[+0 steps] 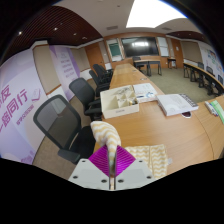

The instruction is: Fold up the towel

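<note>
Beige towel (103, 133) hangs bunched off the table (150, 125), pinched at the tips of the gripper (109, 152), prob. raised so it falls straight for folding. Pads look pressed together on the cloth. Box (120, 101) further along the table.

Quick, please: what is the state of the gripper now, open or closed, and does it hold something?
Gripper: closed on a bunched part of the beige towel, lifted above the table.
</note>
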The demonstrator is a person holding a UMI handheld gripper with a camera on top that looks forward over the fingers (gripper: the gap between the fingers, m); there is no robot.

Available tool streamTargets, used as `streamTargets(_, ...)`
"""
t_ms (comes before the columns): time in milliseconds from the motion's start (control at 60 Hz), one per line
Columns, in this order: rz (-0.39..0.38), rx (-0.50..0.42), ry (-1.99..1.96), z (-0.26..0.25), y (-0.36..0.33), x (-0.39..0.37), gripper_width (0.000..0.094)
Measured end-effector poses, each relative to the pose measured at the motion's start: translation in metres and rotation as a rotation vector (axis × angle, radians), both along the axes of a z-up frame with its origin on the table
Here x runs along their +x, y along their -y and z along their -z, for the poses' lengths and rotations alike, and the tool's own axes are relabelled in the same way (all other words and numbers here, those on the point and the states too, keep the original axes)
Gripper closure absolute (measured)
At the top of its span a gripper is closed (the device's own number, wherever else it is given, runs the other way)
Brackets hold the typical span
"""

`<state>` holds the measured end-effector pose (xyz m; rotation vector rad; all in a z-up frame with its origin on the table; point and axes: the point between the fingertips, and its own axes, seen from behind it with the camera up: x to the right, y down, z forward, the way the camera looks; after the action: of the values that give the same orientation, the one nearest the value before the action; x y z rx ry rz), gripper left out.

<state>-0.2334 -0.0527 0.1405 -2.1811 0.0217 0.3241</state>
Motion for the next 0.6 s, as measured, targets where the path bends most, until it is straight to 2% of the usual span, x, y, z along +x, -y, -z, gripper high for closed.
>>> streamTargets(83, 0.062, -0.063, 0.045, 0.033, -0.005, 0.055, 0.0883)
streamTargets(133, 0.089, -0.09, 0.057, 0.054, -0.008, 0.083, 0.0826)
streamTargets(183, 0.092, -0.124, 0.078, 0.075, -0.006, 0.105, 0.0682)
streamTargets(283, 0.139, -0.132, 0.166, 0.09, -0.008, 0.161, 0.026)
streamTargets(350, 0.158, -0.111, 0.201, 0.082, -0.005, 0.182, 0.0124)
streamTargets(400, 0.157, -0.096, 0.215, 0.072, -0.001, 0.189, 0.0083)
streamTargets(600, 0.145, -0.044, 0.27, 0.017, 0.032, 0.187, 0.0078)
